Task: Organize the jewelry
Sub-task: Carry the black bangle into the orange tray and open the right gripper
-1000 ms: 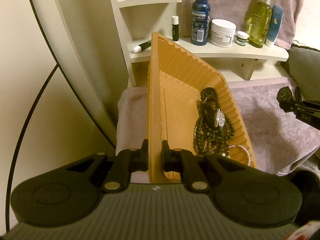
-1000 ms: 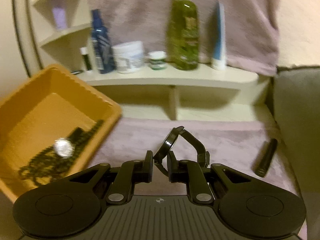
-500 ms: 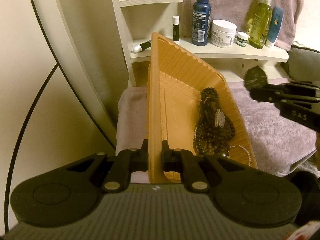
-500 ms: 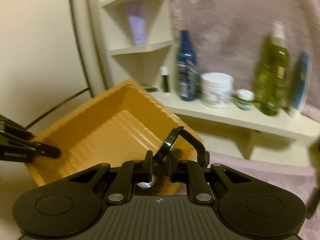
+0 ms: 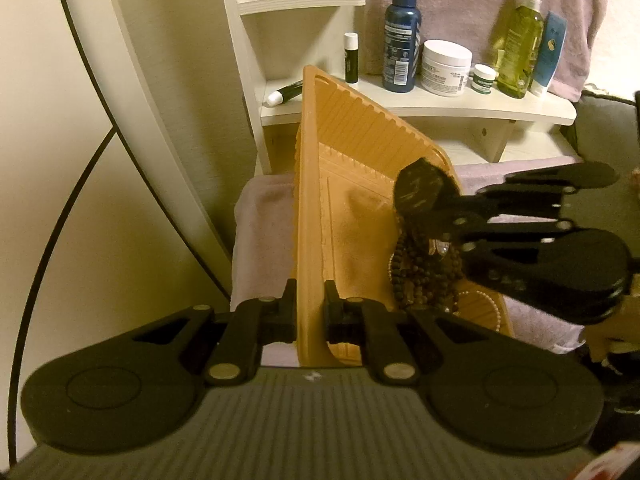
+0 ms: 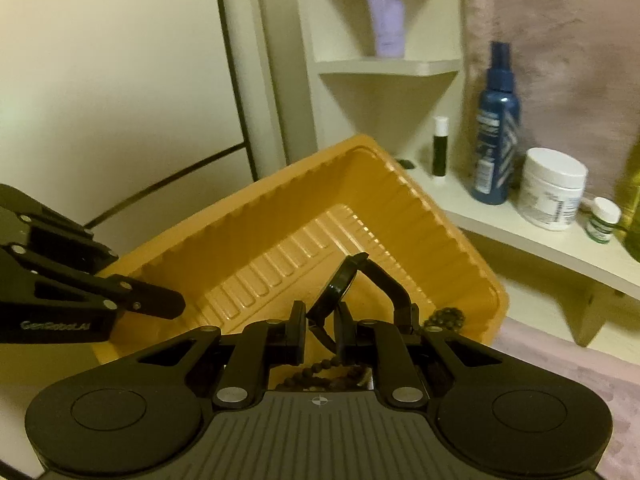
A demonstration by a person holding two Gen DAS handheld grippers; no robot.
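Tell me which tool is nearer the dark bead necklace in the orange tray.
Right. The right tool, holding a black watch, hovers over the bead necklace; the left tool clamps the orange tray wall.

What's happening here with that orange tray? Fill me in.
A person is sorting jewelry with a pair of tongs in each hand. The left tongs are clamped on the rim of the orange tray, which sits tilted on a mauve towel. The right tongs grip a black watch by its strap and hold it over the tray. Dark bead necklaces and a pearl strand already lie inside.
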